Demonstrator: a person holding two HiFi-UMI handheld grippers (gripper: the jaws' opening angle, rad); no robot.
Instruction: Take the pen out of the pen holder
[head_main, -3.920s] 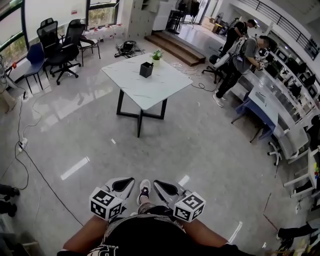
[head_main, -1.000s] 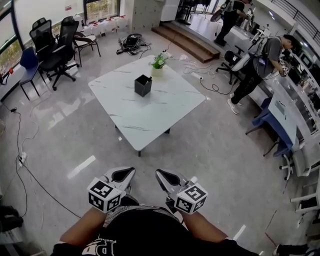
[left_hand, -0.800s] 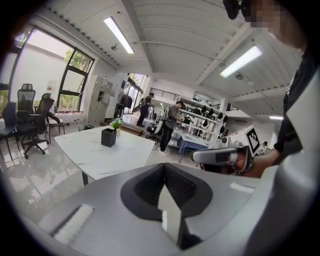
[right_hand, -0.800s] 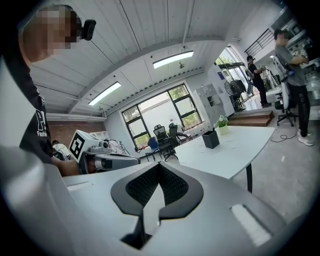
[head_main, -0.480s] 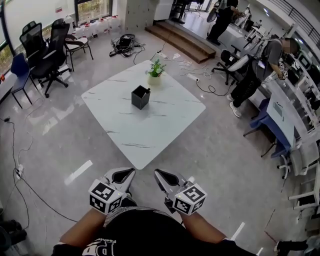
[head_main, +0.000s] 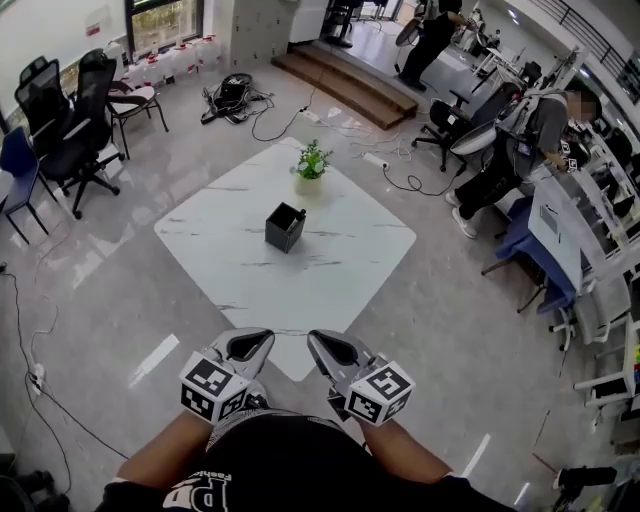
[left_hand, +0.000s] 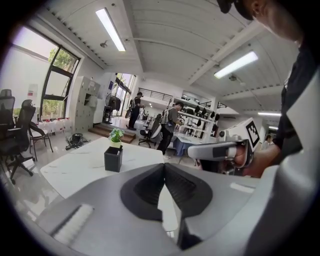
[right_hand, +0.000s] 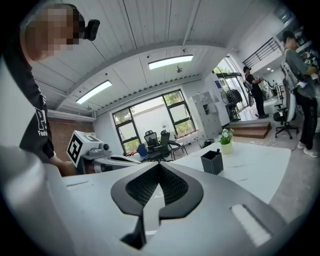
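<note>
A black square pen holder stands near the middle of the white marble table, with a dark pen tip just showing at its rim. It also shows in the left gripper view. Both grippers are held close to my body, well short of the table's near corner. My left gripper is shut with nothing in it. My right gripper is shut and empty too.
A small potted plant stands behind the holder on the table. Office chairs stand at the far left, cables lie on the floor beyond the table, and people work at desks on the right.
The table and pen holder have come closer and lower in the head view as I walk toward them. Both grippers stay shut in front of my body.
</note>
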